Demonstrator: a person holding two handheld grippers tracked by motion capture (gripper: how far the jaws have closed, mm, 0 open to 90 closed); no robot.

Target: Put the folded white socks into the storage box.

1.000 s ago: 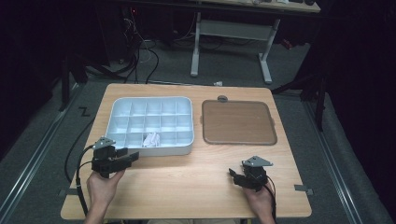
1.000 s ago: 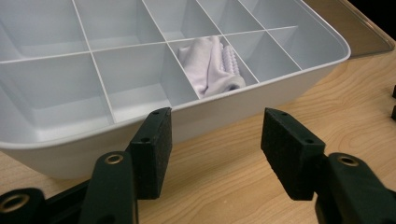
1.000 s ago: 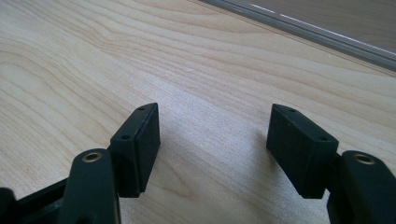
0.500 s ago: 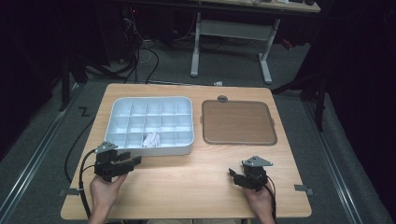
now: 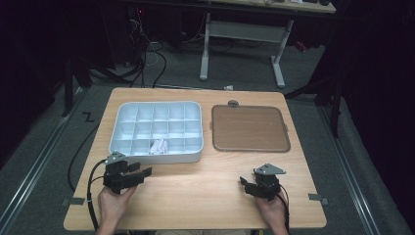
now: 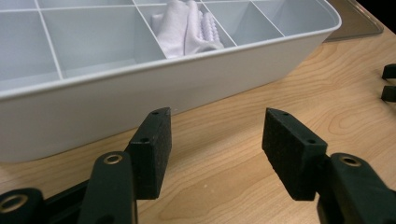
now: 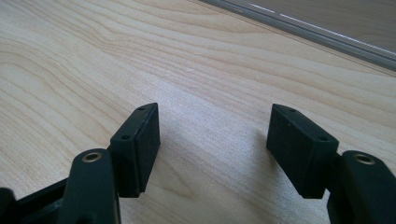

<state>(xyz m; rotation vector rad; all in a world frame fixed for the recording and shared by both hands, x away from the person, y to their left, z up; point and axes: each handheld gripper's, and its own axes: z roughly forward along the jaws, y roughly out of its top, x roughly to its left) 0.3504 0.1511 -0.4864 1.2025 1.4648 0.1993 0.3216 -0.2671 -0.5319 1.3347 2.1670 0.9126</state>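
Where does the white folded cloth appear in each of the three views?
High view: the white cloth lies in a front-row compartment of the compartment tray, left of centre.
Left gripper view: the cloth is at top centre, behind the tray's near wall.
Right gripper view: not in this picture.
Shared landmark: the wooden table.

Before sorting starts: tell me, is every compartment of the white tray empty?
No: a crumpled white cloth lies in one front-row compartment of the white tray.
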